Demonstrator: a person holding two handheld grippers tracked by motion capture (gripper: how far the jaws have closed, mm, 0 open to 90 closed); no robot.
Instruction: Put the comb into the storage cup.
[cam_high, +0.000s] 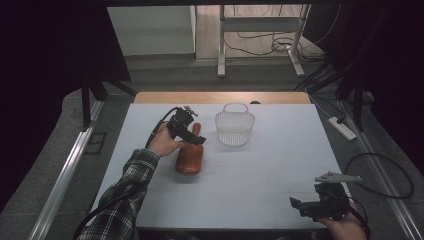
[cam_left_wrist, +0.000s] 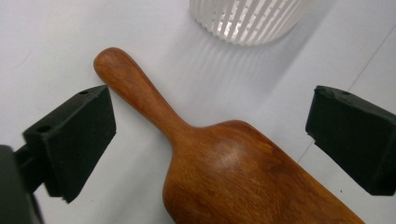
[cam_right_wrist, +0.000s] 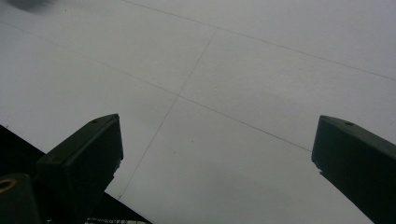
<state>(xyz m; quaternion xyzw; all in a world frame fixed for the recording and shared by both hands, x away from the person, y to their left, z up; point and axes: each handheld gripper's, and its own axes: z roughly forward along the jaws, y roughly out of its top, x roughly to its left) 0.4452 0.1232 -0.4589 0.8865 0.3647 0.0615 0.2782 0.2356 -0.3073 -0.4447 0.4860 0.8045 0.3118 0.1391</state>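
Note:
A brown wooden scoop (cam_high: 190, 156) with a rounded handle lies on the white table (cam_high: 260, 170), left of centre. In the left gripper view the wooden scoop (cam_left_wrist: 224, 163) lies between the two black jaws, handle pointing away. My left gripper (cam_high: 192, 137) hovers over the handle end, open, with wide gaps on both sides (cam_left_wrist: 210, 135). My right gripper (cam_high: 300, 206) rests near the table's front right corner, open, and the bare table (cam_right_wrist: 224, 116) shows between its jaws.
A white slatted basket (cam_high: 235, 125) with a handle stands just right of the scoop, toward the back; its ribbed wall (cam_left_wrist: 247, 18) is close beyond the scoop's handle. A wooden strip (cam_high: 220, 97) runs along the table's far edge.

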